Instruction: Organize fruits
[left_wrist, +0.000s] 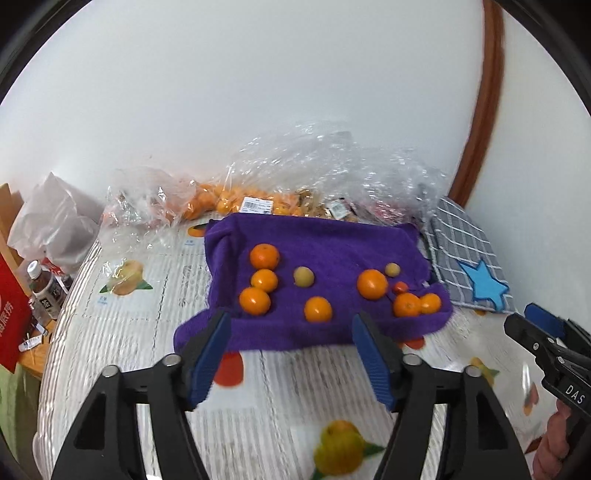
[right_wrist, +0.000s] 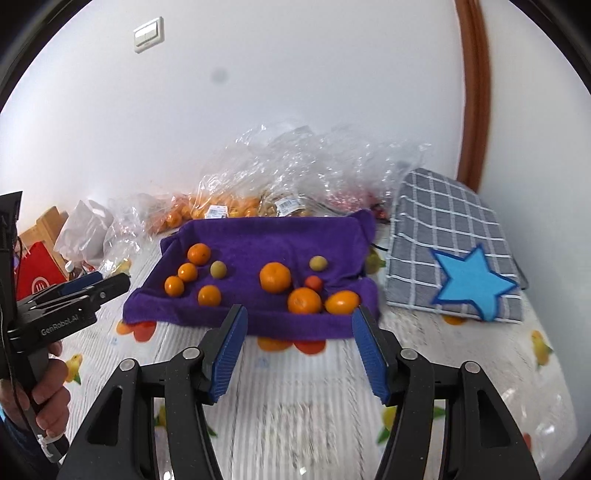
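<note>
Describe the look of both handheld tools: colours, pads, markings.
Both are black plastic with blue ribbed pads and silver pivot pins. The left tool reads "GenRobot.AI" in white on its side in the right wrist view; the right tool shows "DAS" in the left wrist view.

I see both views evenly and brightly lit, a soft white light with only faint shadows under the purple towel (left_wrist: 325, 254). The fisheye bends the door frame (left_wrist: 484, 110) at right and blackens the corners. Motion blur smears the near tablecloth (right_wrist: 295, 417) stripes. Glare sparkles on the far plastic bags (right_wrist: 306, 162). A grey smudge (right_wrist: 219, 76) marks my right view.
</note>
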